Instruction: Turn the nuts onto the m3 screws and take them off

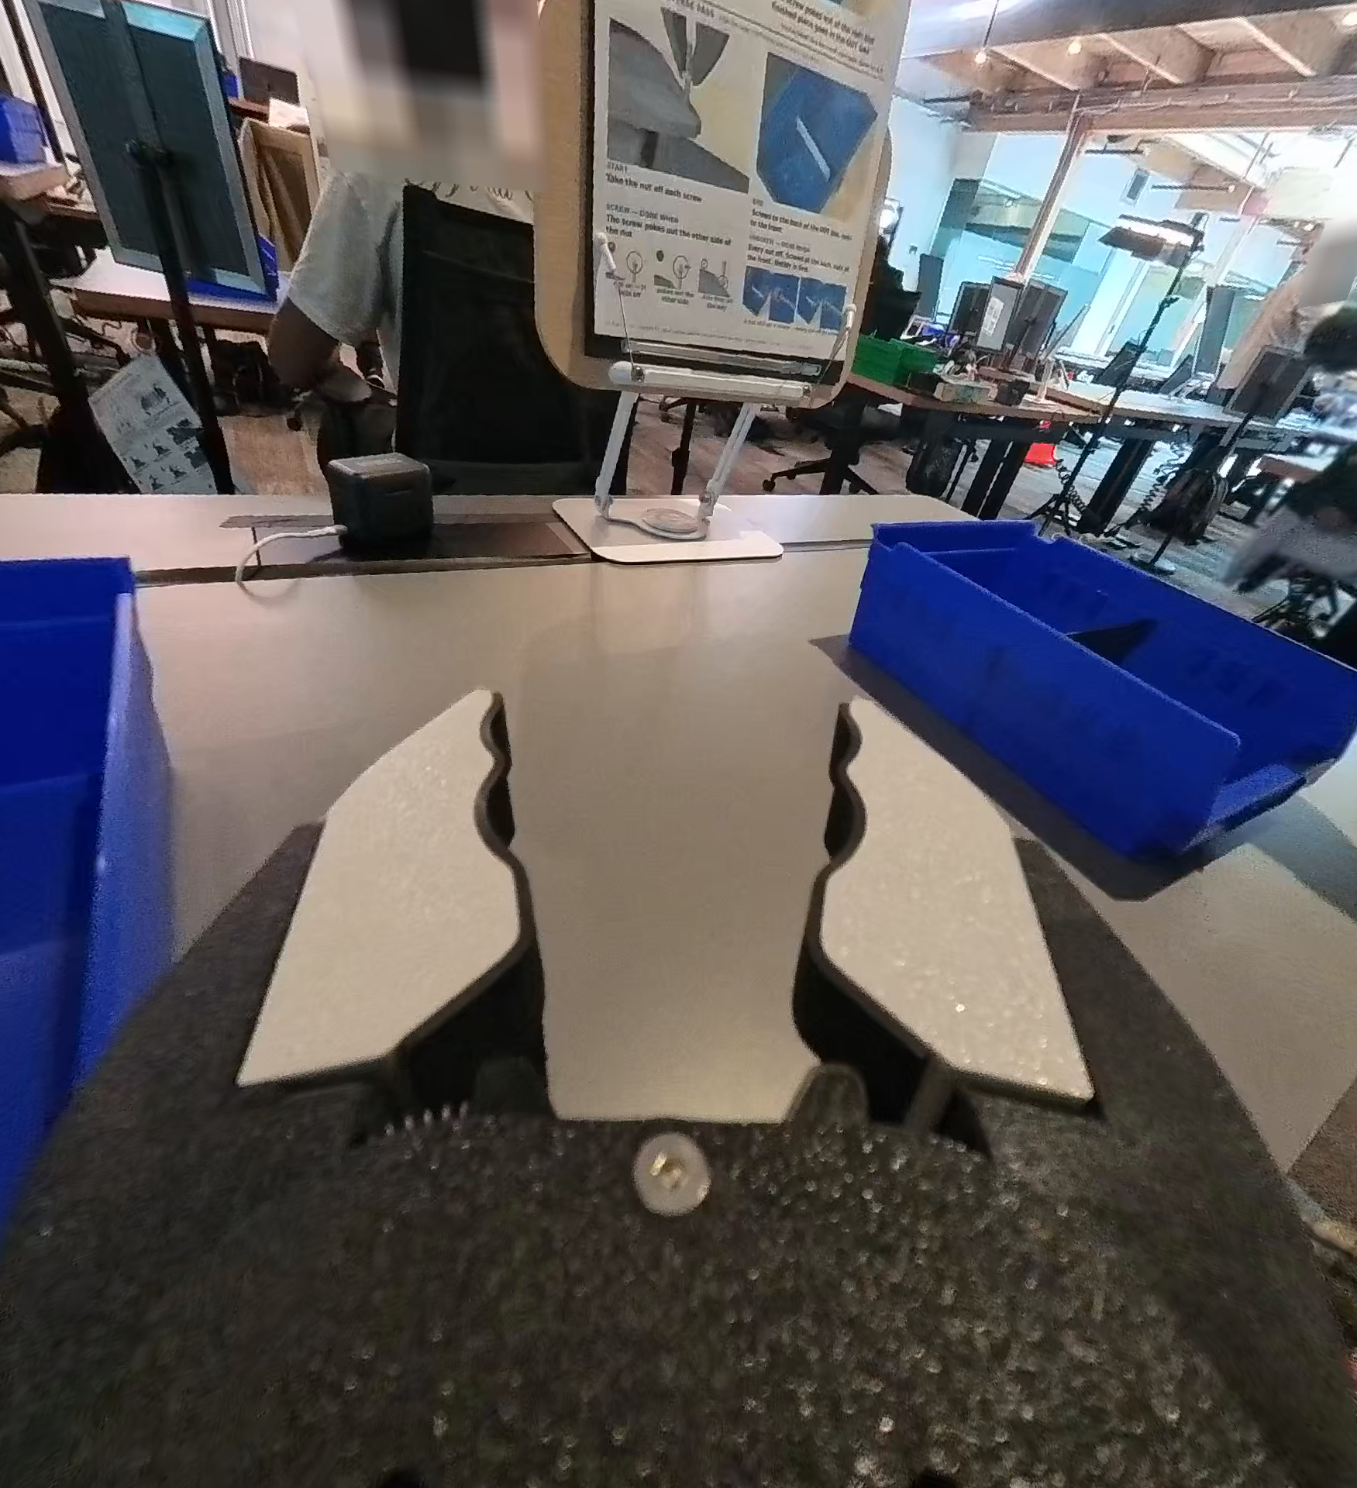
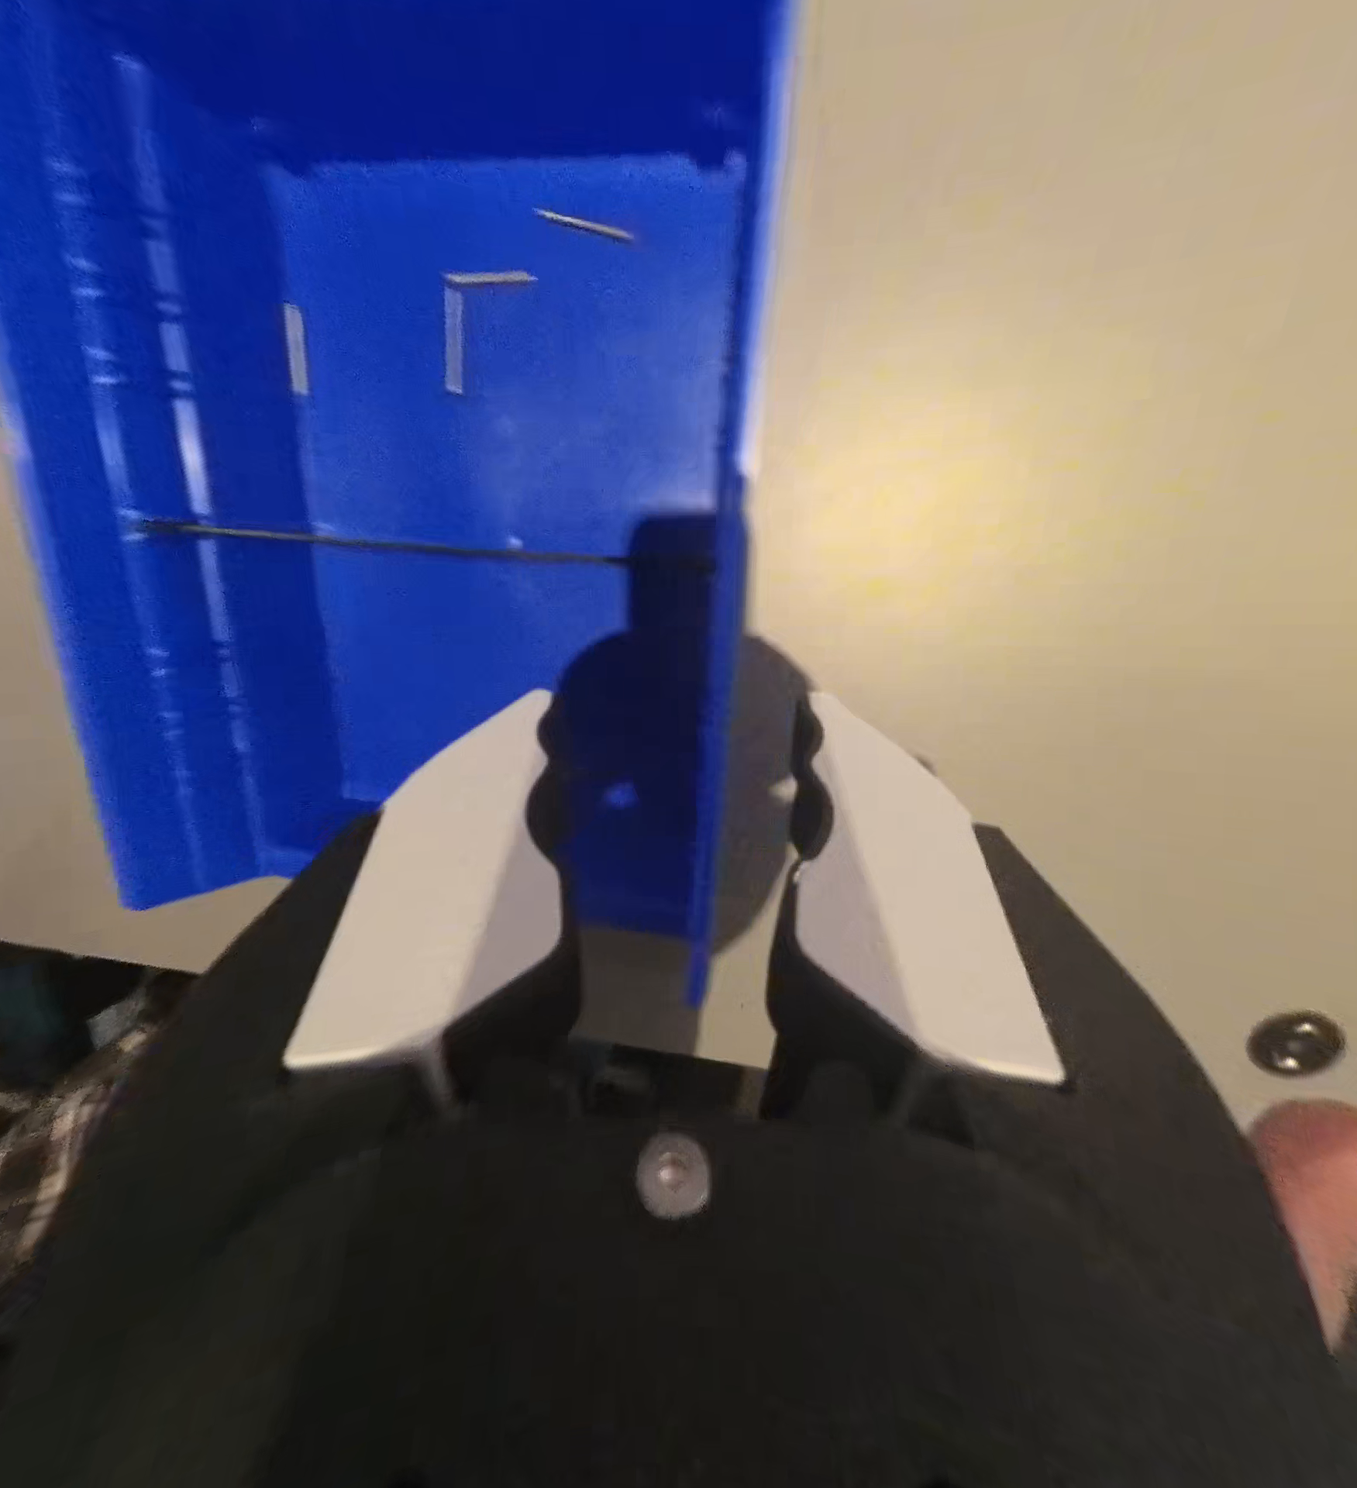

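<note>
No nut is seen being turned at this moment, and nothing is held by either tool. In the left wrist view, the left gripper (image 1: 671, 757) is held low over the bare grey table (image 1: 659, 644) with its fingers spread wide and nothing between them. A blue bin (image 1: 15, 805) is seen just beside it on the left, and a second divided blue bin (image 1: 1102, 700) farther off to the right.

In the right wrist view, the right gripper (image 2: 671, 725) is poised over a blue parts bin (image 2: 417, 564), its fingers parted and empty, with the bin's side wall passing between them. Several thin screws (image 2: 498, 322) are seen lying loose on the bin floor ahead of the fingertips; the blur hides whether nuts are on them. A thin divider line (image 2: 377, 541) crosses the bin.

The work is judged to be at a pick-up stage: a screw has yet to be grasped, and the threading or unthreading is still to be done.

An instruction sheet (image 1: 739, 161) on a stand (image 1: 667, 523) is propped behind the table; printed text and diagrams are carried on it, and no brand mark is made out. A small black device (image 1: 377, 499) with a white cable sits beside the stand.
</note>
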